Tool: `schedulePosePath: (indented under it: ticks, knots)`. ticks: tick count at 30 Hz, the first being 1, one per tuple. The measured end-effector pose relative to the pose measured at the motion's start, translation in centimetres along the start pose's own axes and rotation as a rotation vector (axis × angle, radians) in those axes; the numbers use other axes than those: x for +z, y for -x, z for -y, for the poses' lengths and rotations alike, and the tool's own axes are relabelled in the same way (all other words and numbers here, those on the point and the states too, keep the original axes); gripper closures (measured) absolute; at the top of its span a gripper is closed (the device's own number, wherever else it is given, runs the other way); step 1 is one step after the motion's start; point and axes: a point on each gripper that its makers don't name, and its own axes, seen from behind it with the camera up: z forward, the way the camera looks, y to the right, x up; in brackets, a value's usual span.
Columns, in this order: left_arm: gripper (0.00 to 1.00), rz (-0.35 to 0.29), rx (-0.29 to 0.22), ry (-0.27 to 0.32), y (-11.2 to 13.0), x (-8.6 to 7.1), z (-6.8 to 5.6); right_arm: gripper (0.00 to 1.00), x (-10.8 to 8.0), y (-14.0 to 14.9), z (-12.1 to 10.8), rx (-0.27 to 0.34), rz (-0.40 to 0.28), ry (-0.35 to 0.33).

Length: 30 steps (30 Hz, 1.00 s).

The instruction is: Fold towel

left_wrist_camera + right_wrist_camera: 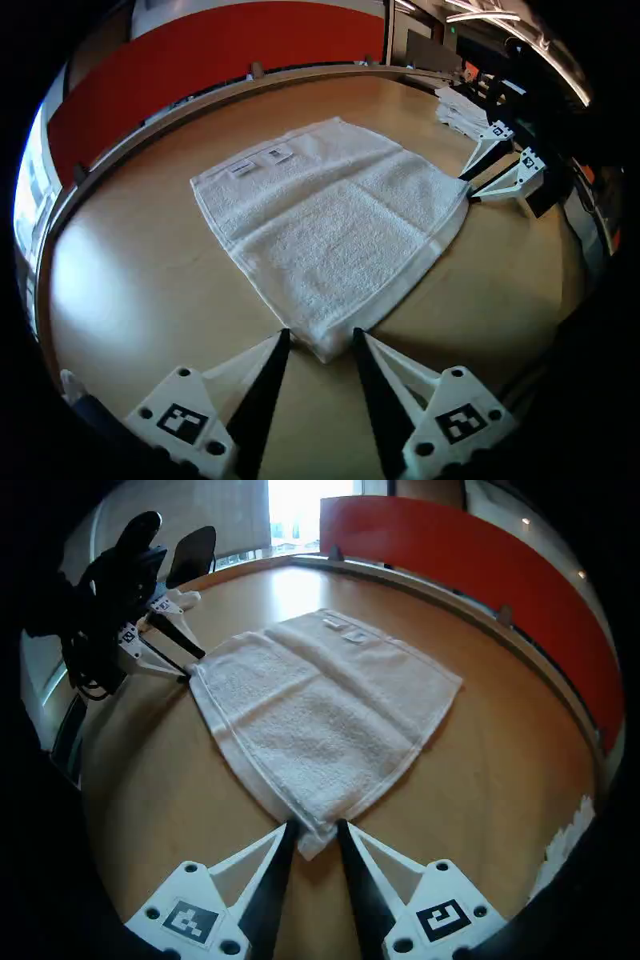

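Observation:
A white towel lies folded flat on the wooden table, with two small labels on its far part. My left gripper is shut on the towel's near corner, which sticks out between the black fingertips. My right gripper pinches the neighbouring corner at the right. In the right gripper view the towel spreads ahead, and my right gripper is shut on its near corner. There the left gripper holds the corner at the far left, with a dark-sleeved hand behind it.
A red panel runs behind the table's raised rim. A stack of white towels sits at the far right of the table. More white cloth lies at the table's right edge. Dark chairs stand beyond the table by a window.

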Motion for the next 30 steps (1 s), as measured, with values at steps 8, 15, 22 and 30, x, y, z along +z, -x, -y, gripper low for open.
schedulePosePath:
  ticks: [8, 15, 22, 30]
  knots:
    - [0.8, 0.003, -0.007, 0.0, 0.0, 0.0, -0.6, 0.8, 0.3, -0.2, 0.2, -0.003, -0.001, -0.003]
    - [0.88, 0.002, -0.063, 0.013, -0.3, -0.6, -0.9, 0.83, 0.0, -0.9, 0.2, 0.01, -0.028, 0.001]
    - [0.88, -0.015, -0.099, 0.006, -1.2, -1.7, -0.7, 0.83, -1.0, -1.8, -0.3, 0.018, -0.049, 0.013]
    - [0.88, -0.023, -0.117, 0.008, -2.6, -3.6, -0.8, 0.83, -2.9, -4.1, -0.6, -0.002, -0.088, 0.039]
